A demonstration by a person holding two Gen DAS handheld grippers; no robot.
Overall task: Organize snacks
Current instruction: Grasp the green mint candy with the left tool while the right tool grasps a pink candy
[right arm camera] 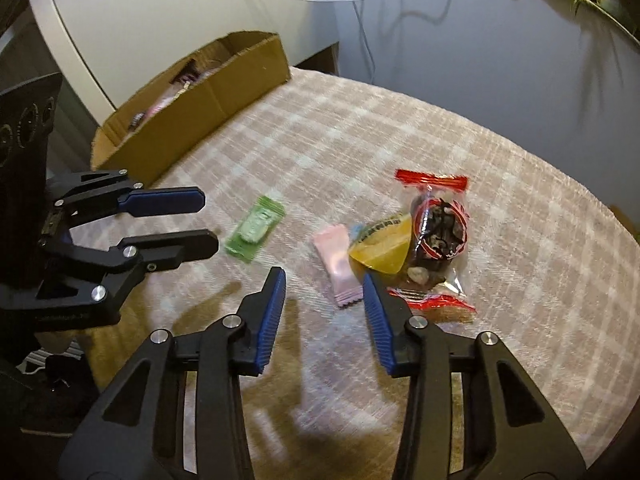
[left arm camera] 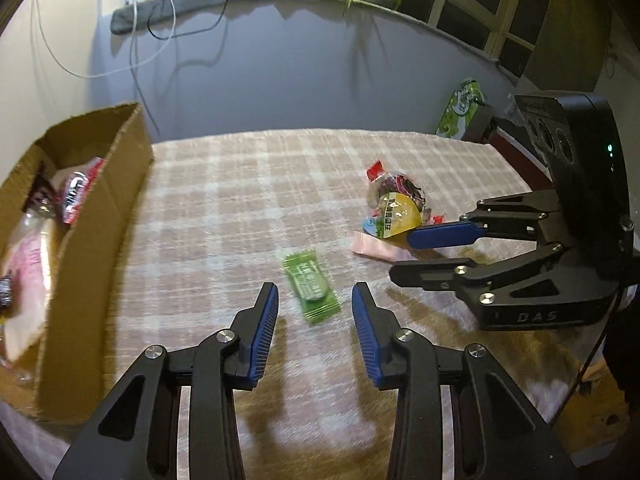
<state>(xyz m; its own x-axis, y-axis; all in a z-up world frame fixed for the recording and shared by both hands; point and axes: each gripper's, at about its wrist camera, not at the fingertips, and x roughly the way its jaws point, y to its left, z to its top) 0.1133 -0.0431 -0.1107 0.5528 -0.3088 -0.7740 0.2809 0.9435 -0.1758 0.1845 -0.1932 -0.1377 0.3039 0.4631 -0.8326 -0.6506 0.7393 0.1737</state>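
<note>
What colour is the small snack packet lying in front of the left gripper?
Green, with pale printing. The snack packet shows best in the left wrist view, lying flat on the checked tablecloth.

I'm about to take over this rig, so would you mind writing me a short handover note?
Left gripper: open, empty, lined up on the green packet.
Right gripper: open, empty, over the pink packet.
Cardboard box: at the table's left, already holding some snacks.
Left on the cloth: green packet, pink packet, yellow packet and red-ended bag, the last three clustered together.
</note>
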